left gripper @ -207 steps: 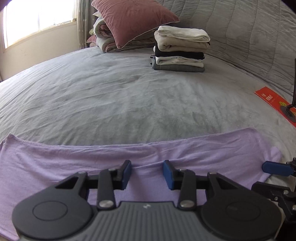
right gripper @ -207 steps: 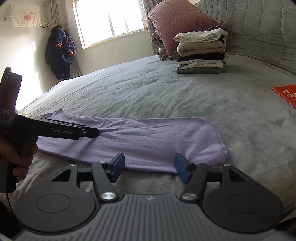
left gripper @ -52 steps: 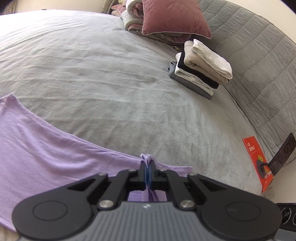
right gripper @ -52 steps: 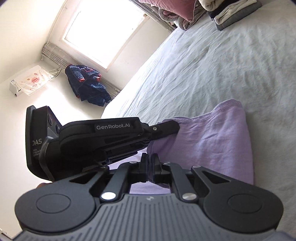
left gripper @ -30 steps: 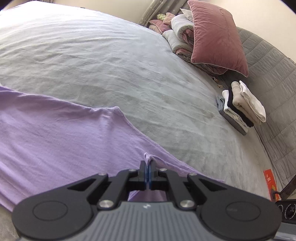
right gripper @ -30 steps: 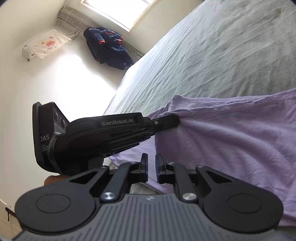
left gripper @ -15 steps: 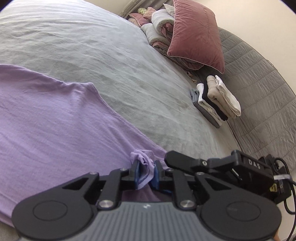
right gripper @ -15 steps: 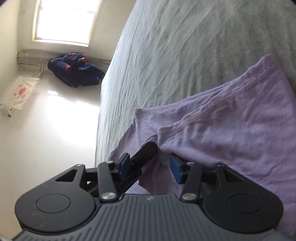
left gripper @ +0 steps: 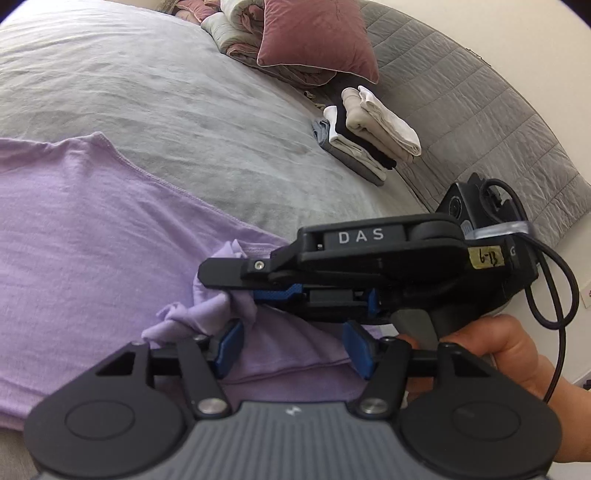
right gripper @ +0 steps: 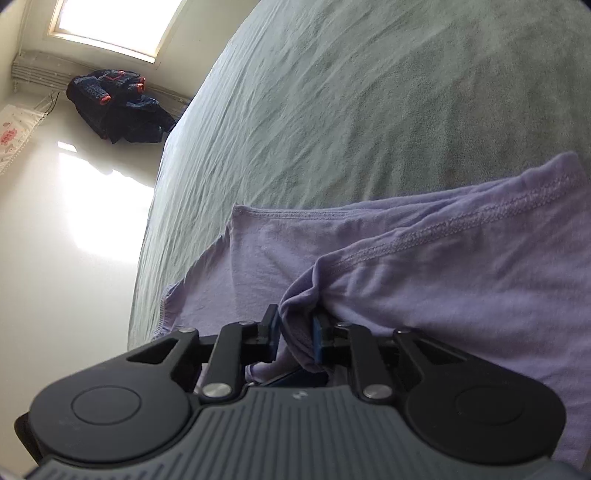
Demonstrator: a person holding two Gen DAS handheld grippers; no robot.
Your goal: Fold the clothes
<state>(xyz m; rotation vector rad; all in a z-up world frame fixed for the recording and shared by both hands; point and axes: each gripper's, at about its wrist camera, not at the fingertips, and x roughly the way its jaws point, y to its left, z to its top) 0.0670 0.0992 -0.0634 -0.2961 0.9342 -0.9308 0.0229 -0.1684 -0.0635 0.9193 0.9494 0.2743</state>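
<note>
purple shirt (left gripper: 85,221) spread flat on grey bed (left gripper: 155,96), near edge bunched up. left gripper (left gripper: 291,347) jaws apart, blue pads either side of loose fabric, bunch touching left pad, nothing clamped. right gripper (right gripper: 295,338) jaws closed on shirt fold near stitched hem. in left view right gripper crosses sideways just ahead of left one, hand (left gripper: 506,354) on its handle. folded stack (left gripper: 365,136) and pink pillow (left gripper: 317,37) far across bed by headboard. dark jacket (right gripper: 118,107) under window (right gripper: 110,22).
</note>
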